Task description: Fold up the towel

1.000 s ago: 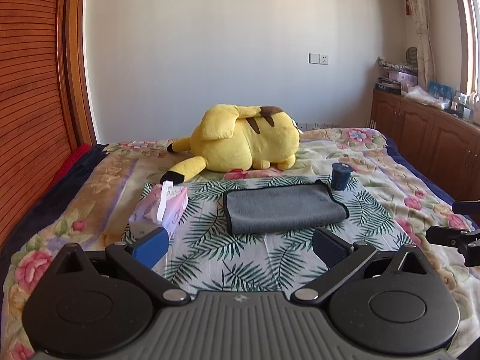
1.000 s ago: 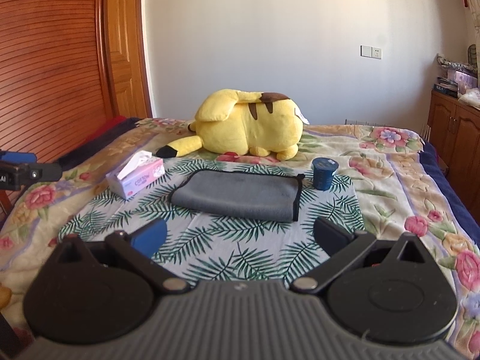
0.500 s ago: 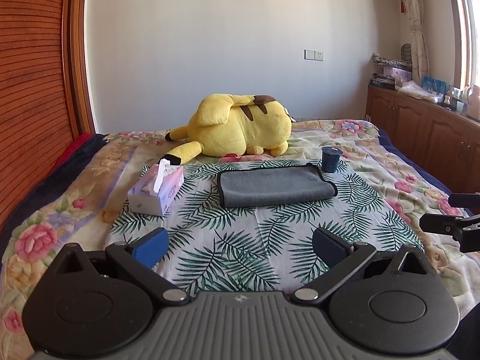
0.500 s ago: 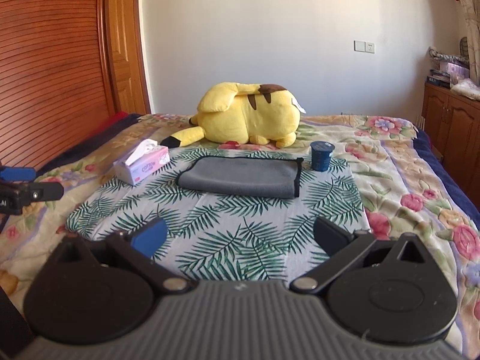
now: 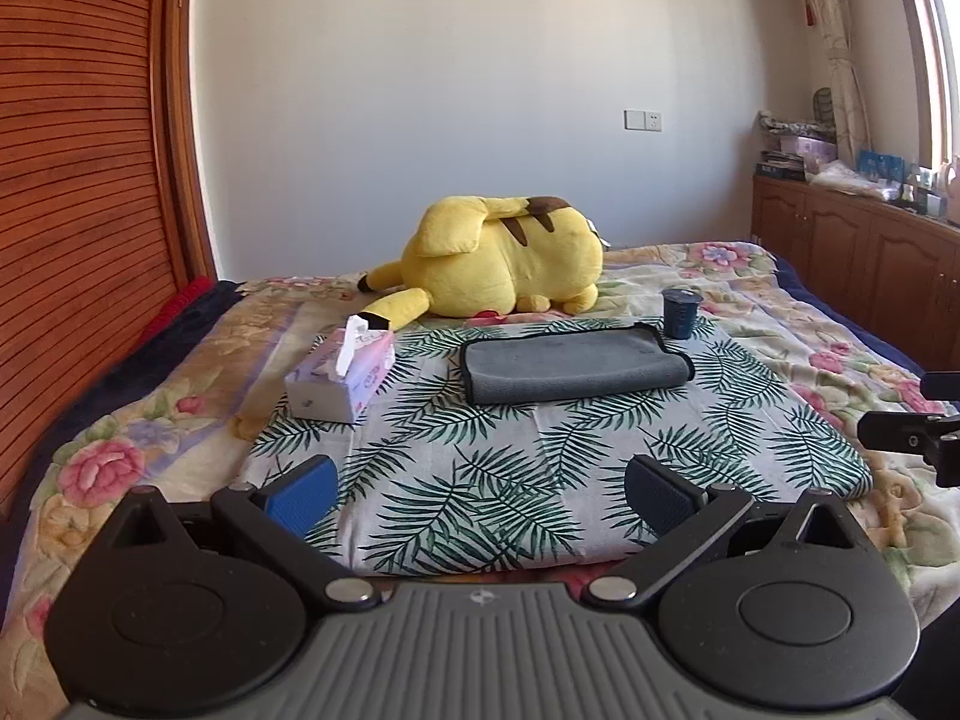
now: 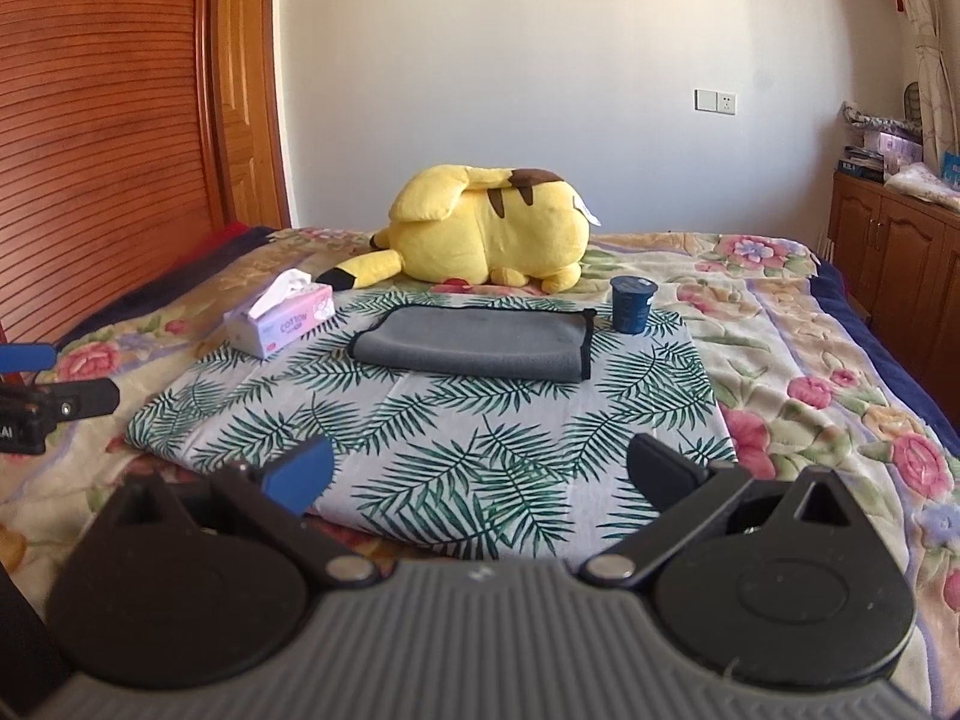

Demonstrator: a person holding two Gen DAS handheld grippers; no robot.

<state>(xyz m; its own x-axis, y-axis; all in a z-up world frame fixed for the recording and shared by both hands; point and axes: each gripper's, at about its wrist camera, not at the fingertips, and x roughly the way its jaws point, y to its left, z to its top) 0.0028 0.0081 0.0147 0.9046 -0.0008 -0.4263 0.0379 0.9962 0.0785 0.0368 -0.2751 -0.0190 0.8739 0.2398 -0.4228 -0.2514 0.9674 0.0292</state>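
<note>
Nearest, the left gripper (image 5: 477, 489) and the right gripper (image 6: 477, 468) each hang low over the front edge of the palm-leaf cloth (image 5: 540, 468), fingers spread wide apart and holding nothing, both well short of the work. Further up the bed (image 6: 810, 360), the grey towel (image 5: 573, 367) lies on that cloth, seemingly folded over once already, its black-trimmed edge (image 6: 587, 343) showing at the right end. Any further fold has its hazards. The towel looks doubled, so a shallow pinch at a corner would likely catch only the top layer and peel it open instead of lifting the whole stack. The cloth beneath is loose on a soft mattress — fingers driven too deep could grab the leaf print with the towel and drag everything along. Just beside the towel's far right corner stands a small dark blue cup (image 6: 630, 303); a right-side reach or a swung-over edge could tip it. On the left, near but apart, sits the pink tissue box (image 5: 342, 373), easily nudged by the left gripper. Behind it all lies the yellow Pikachu plush (image 5: 504, 255) — a fold thrown too far back would land against it.
</note>
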